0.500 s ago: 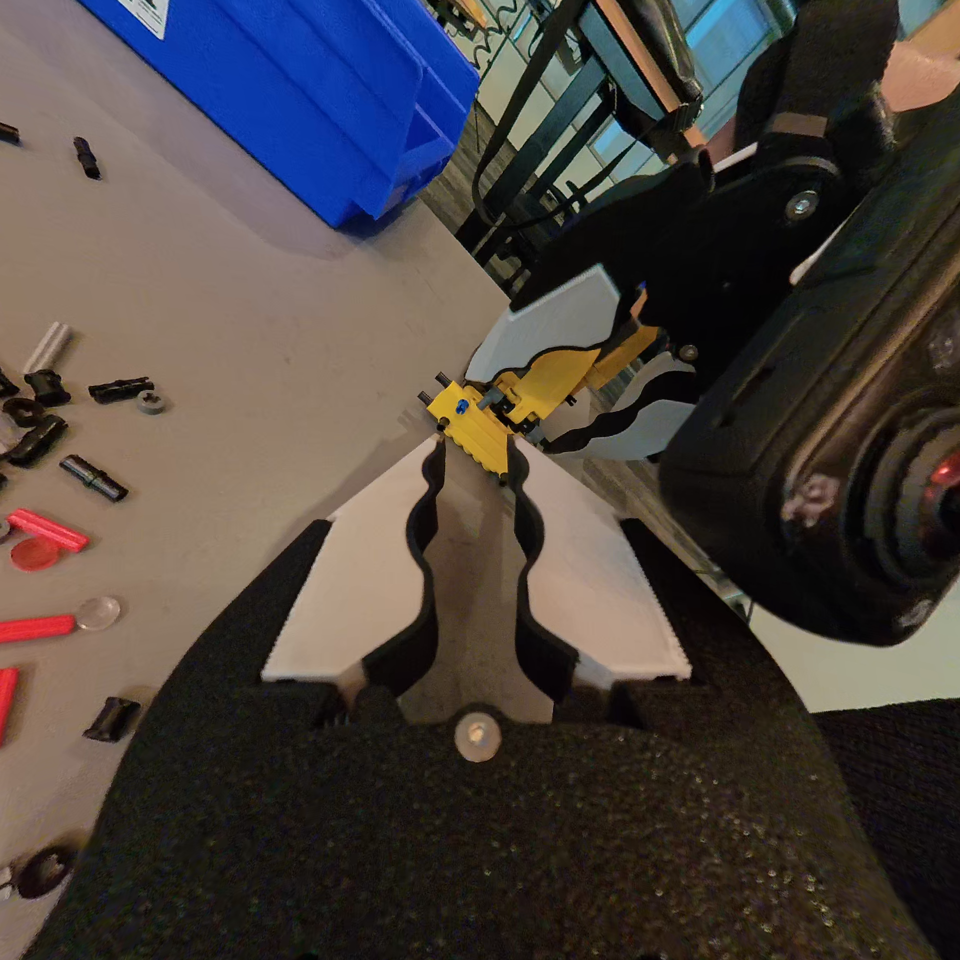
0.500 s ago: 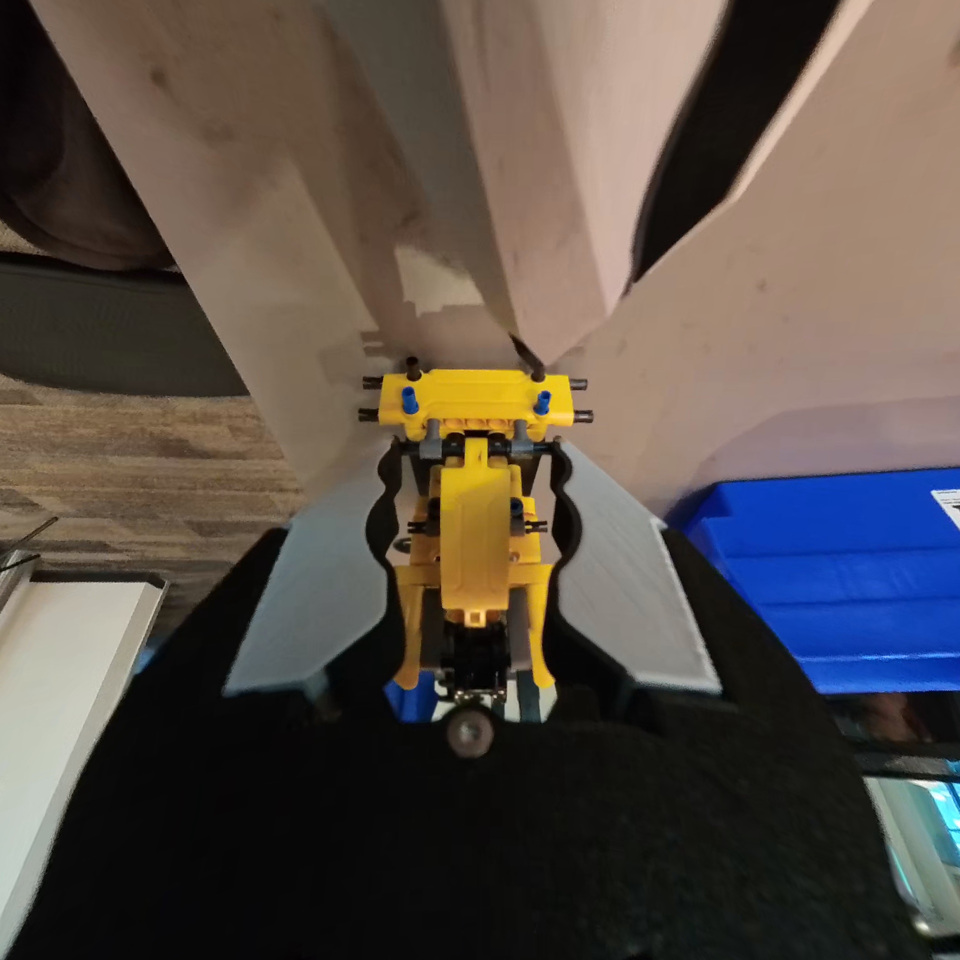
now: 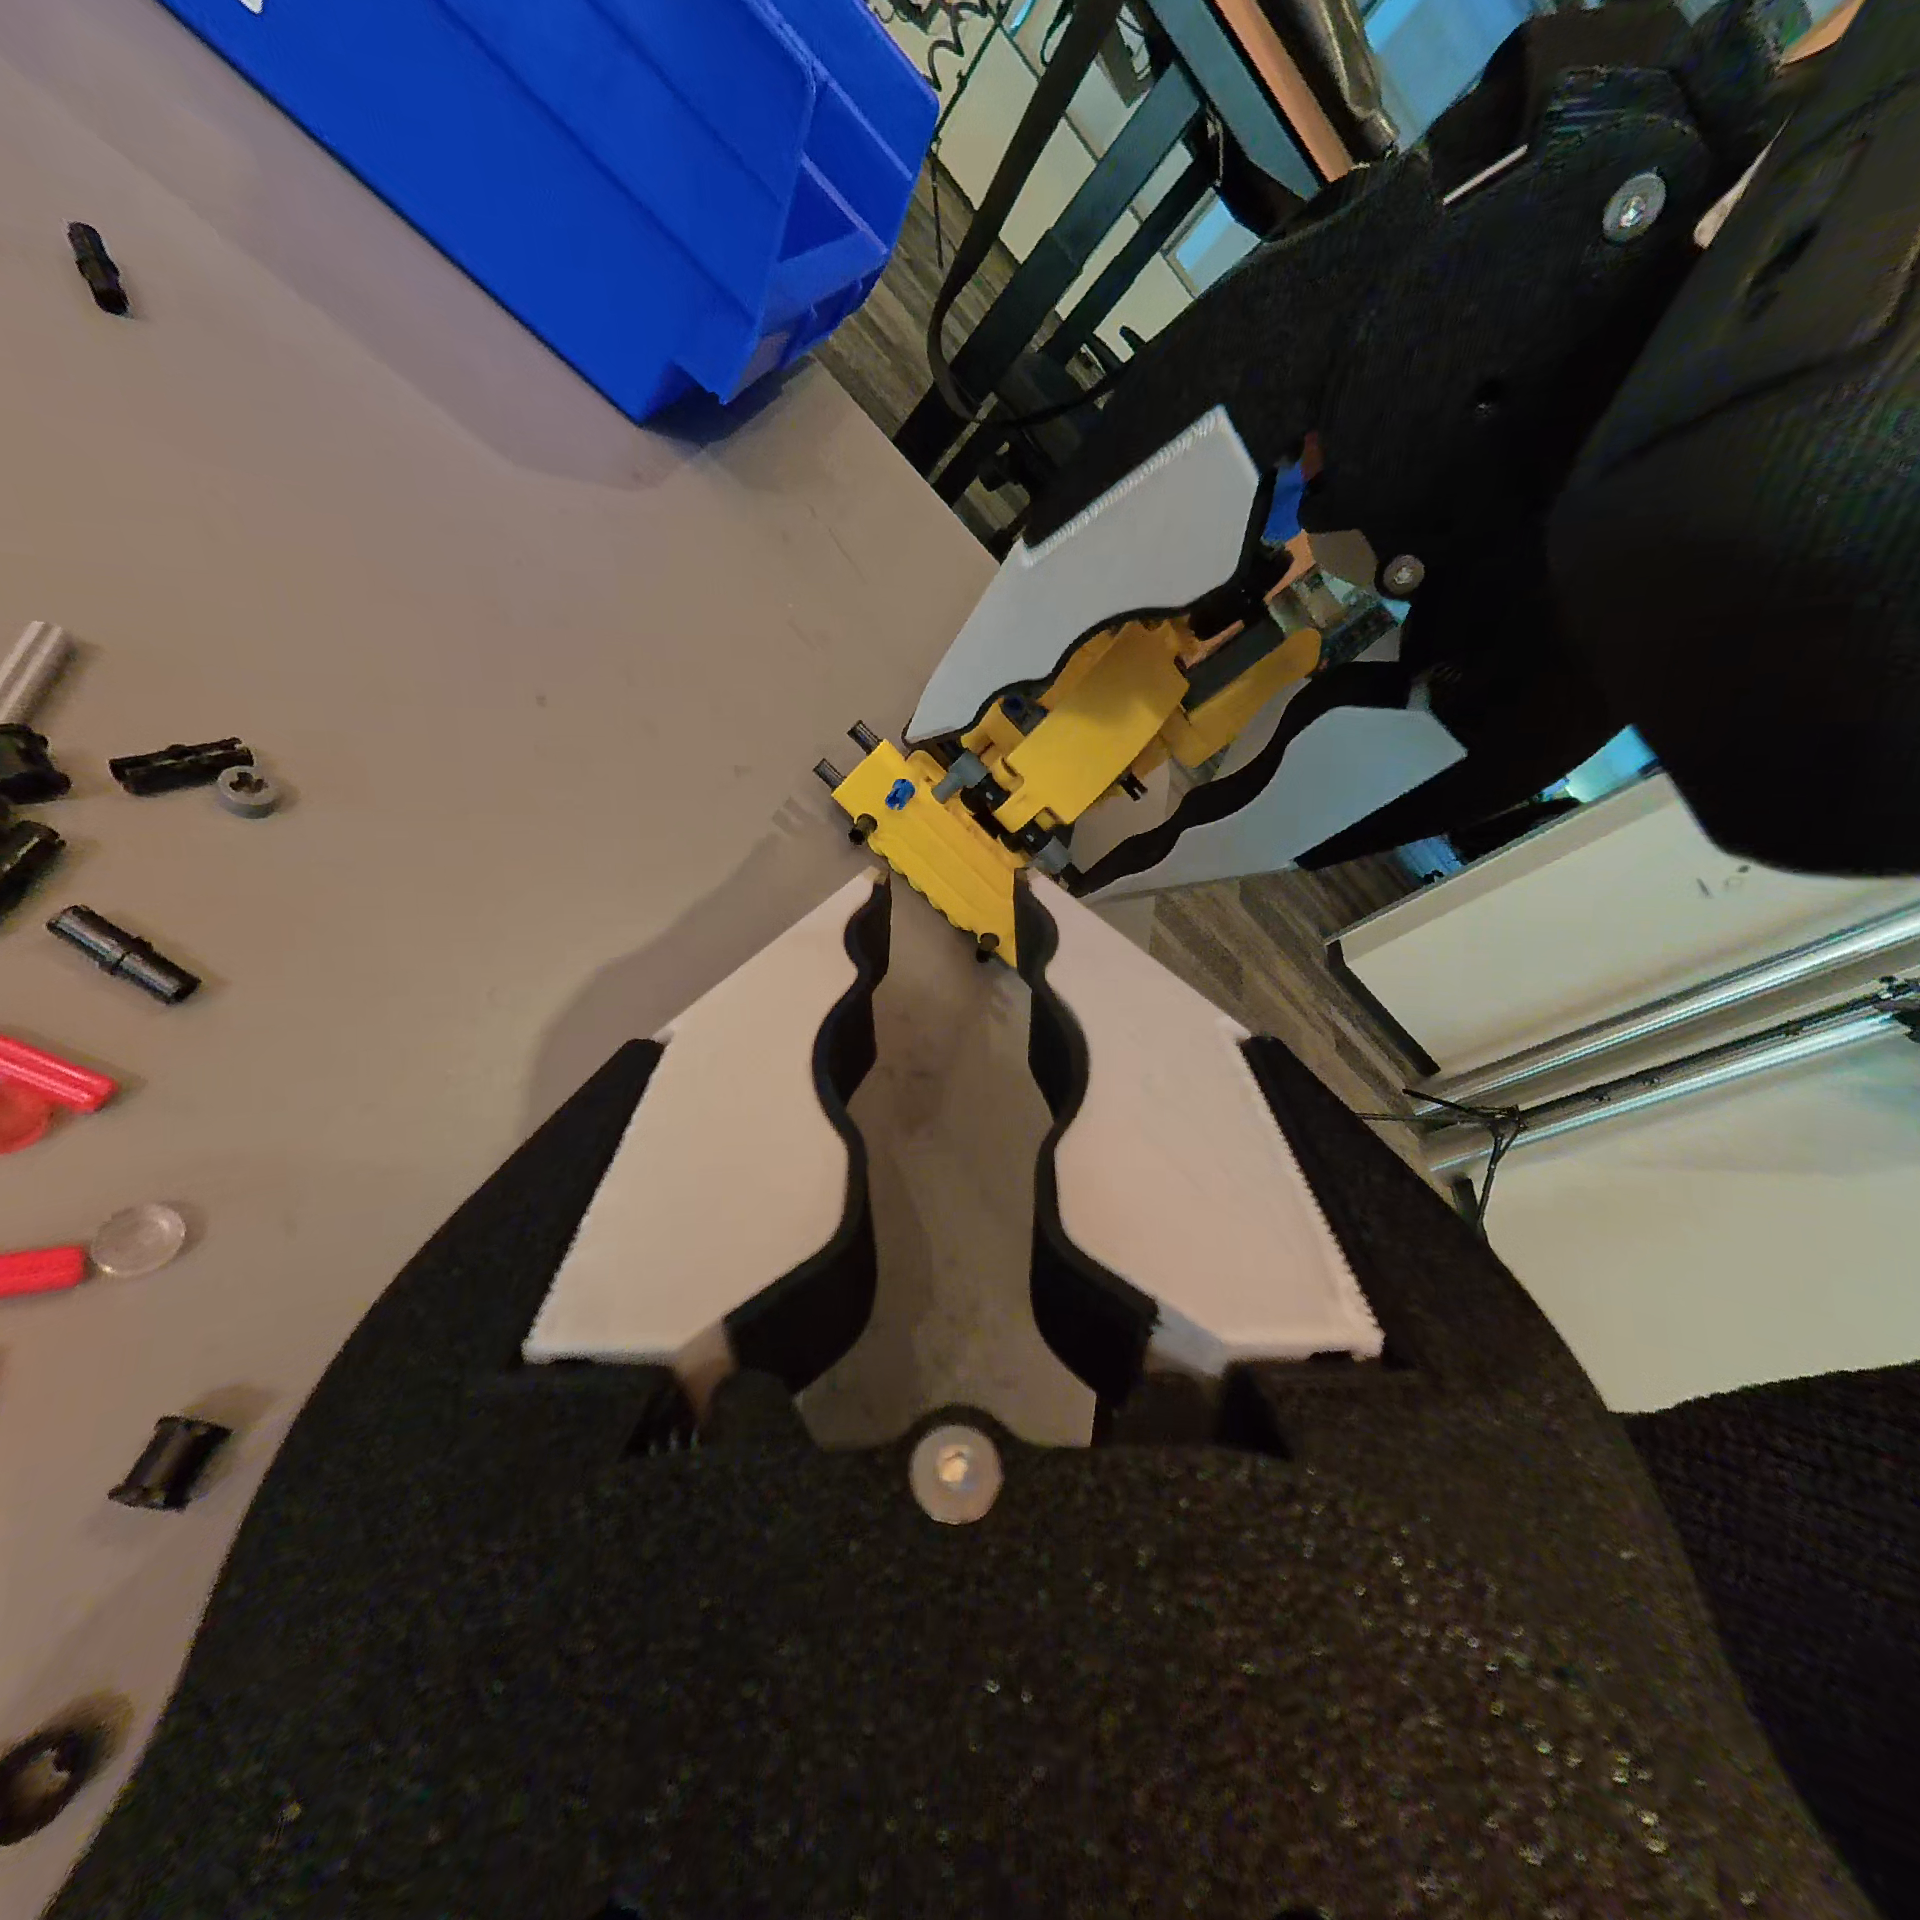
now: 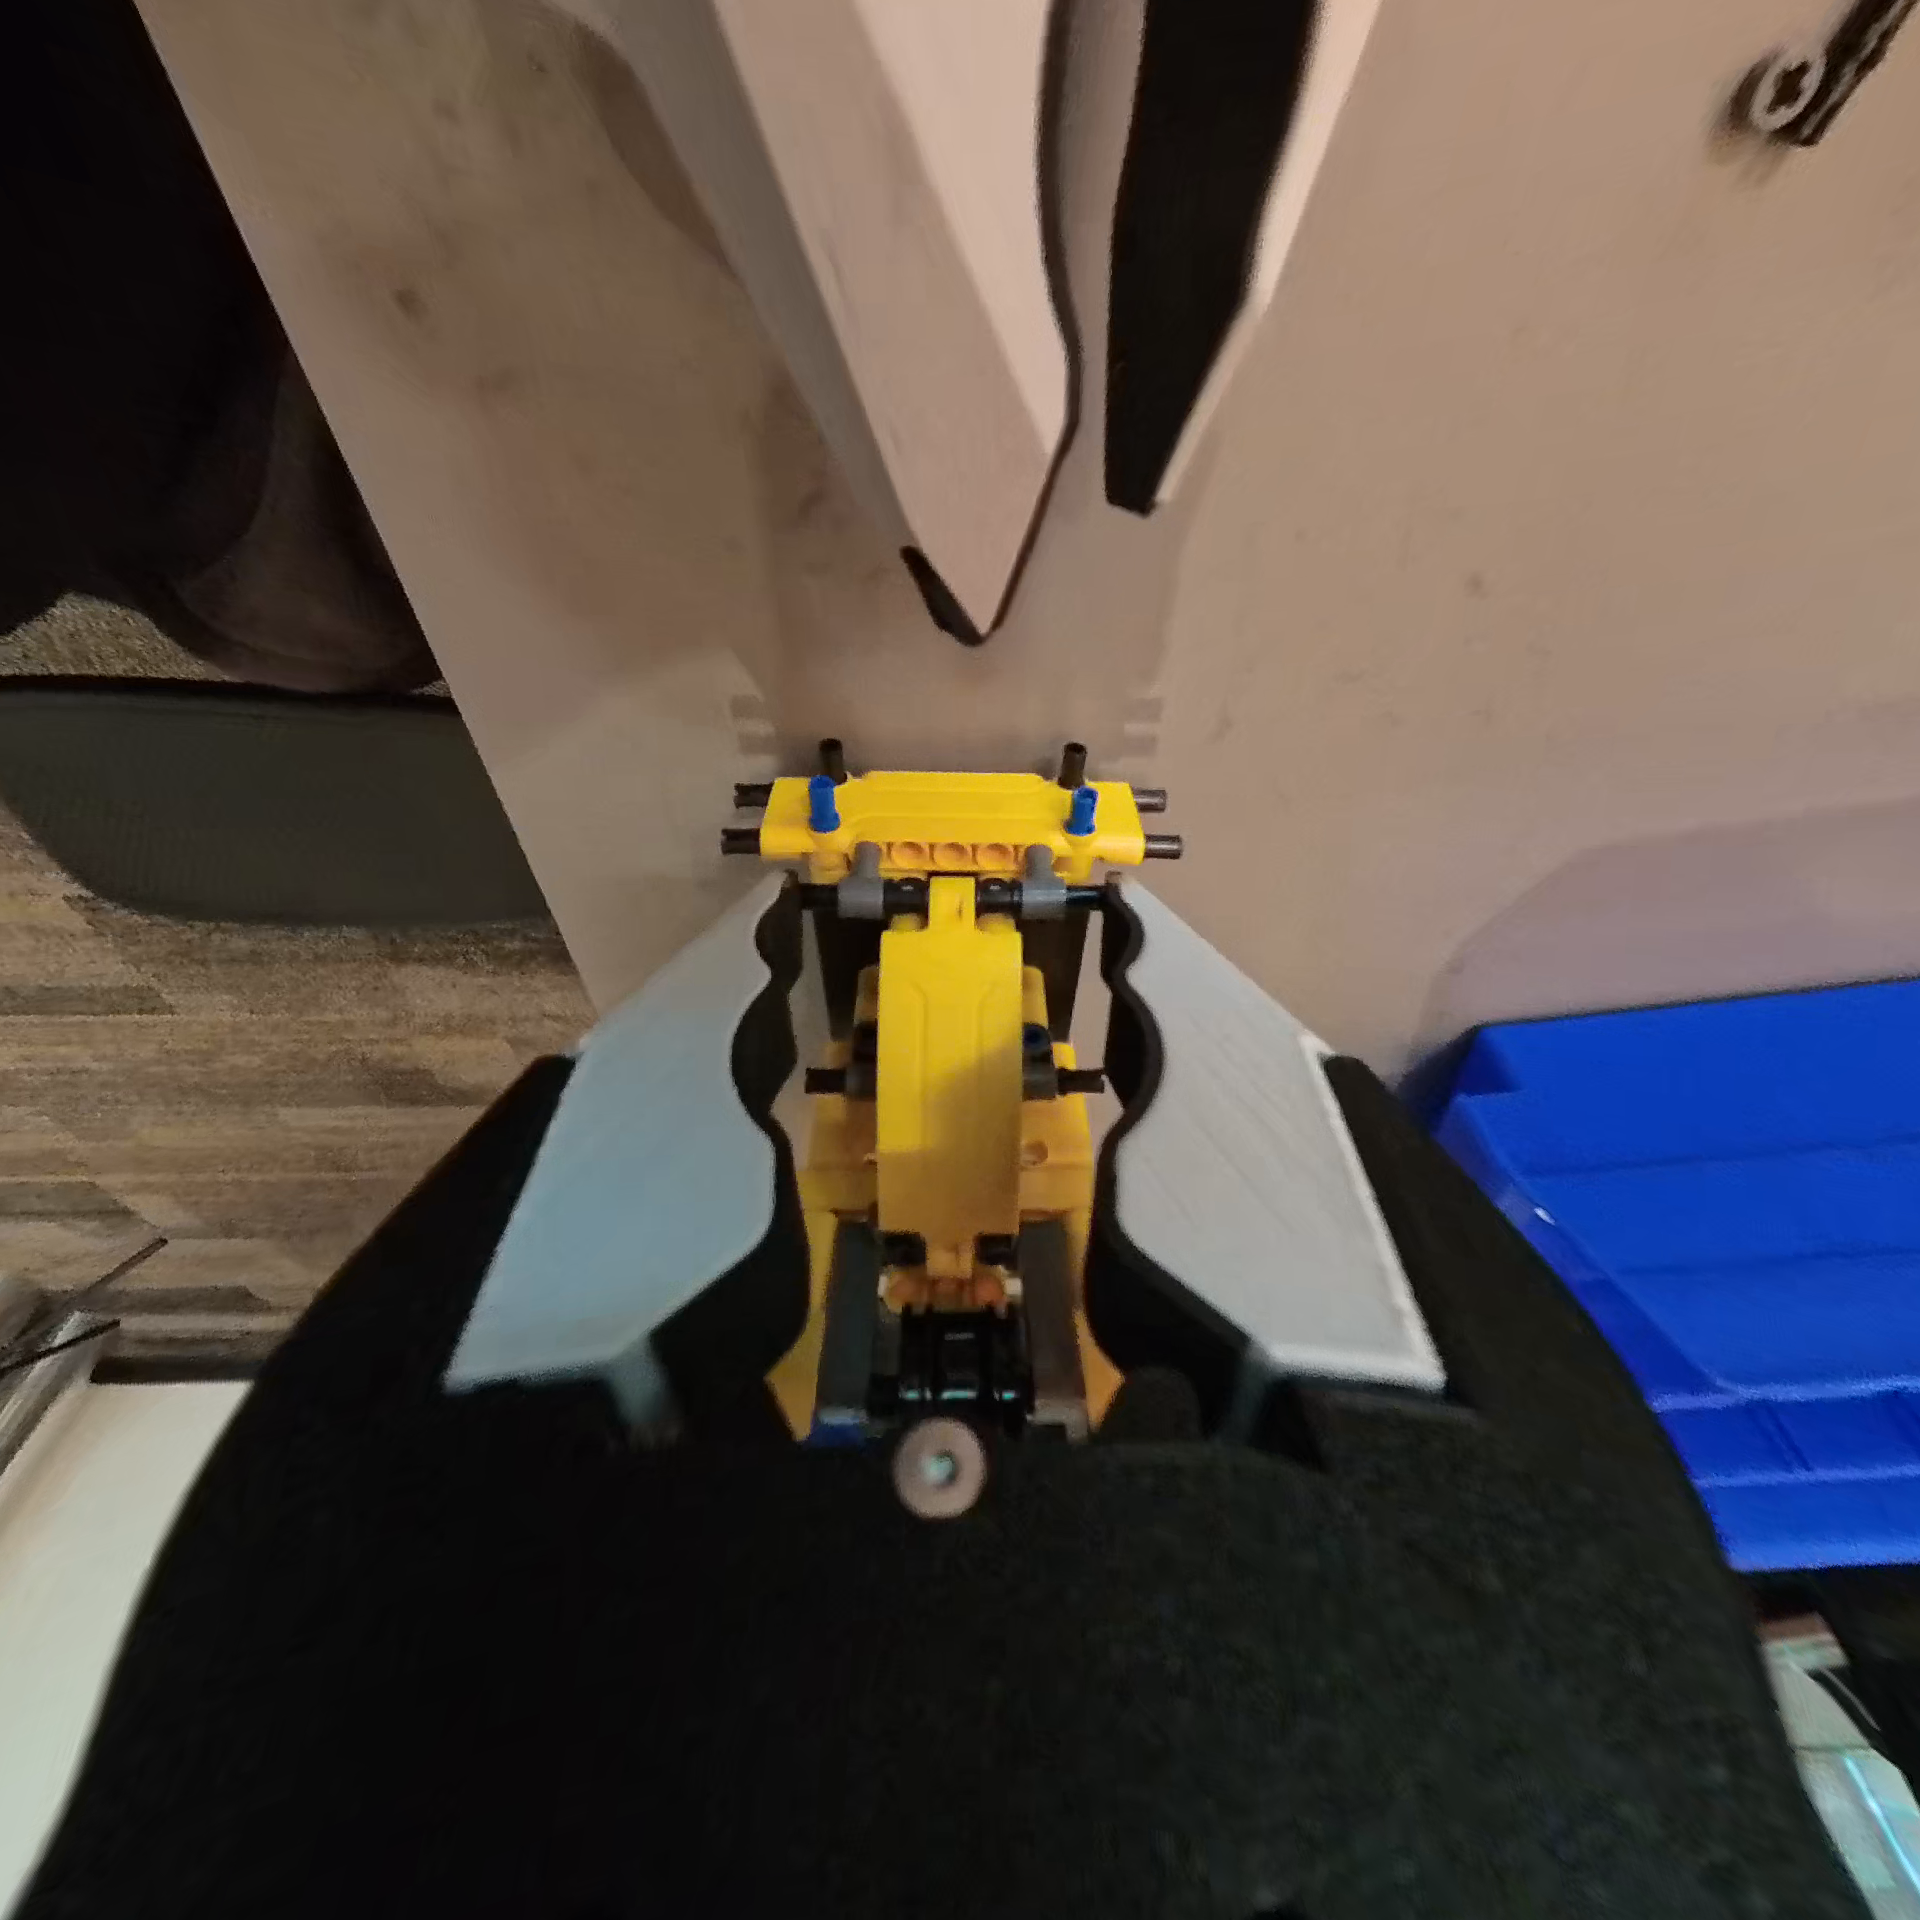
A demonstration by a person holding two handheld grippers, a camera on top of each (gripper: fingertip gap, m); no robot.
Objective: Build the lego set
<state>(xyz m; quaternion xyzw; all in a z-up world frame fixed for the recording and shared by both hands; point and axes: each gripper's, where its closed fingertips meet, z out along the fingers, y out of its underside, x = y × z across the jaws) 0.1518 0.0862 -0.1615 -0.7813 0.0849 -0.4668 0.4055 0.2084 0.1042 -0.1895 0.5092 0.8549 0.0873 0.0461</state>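
Grey table (image 3: 468,644), blue bin (image 3: 623,177), wood-look floor (image 4: 208,1039)

model (image 3: 1049,769) betw both tools, over table (image 3: 468,623) edge | bin (image 3: 582,177) behind | loose pcs (image 3: 156,862) left

Showing one yellow toy model (image 3: 1049,748), one blue bin (image 3: 582,166), two red pieces (image 3: 47,1070), two clear discs (image 3: 138,1238), one grey ring (image 3: 249,795).
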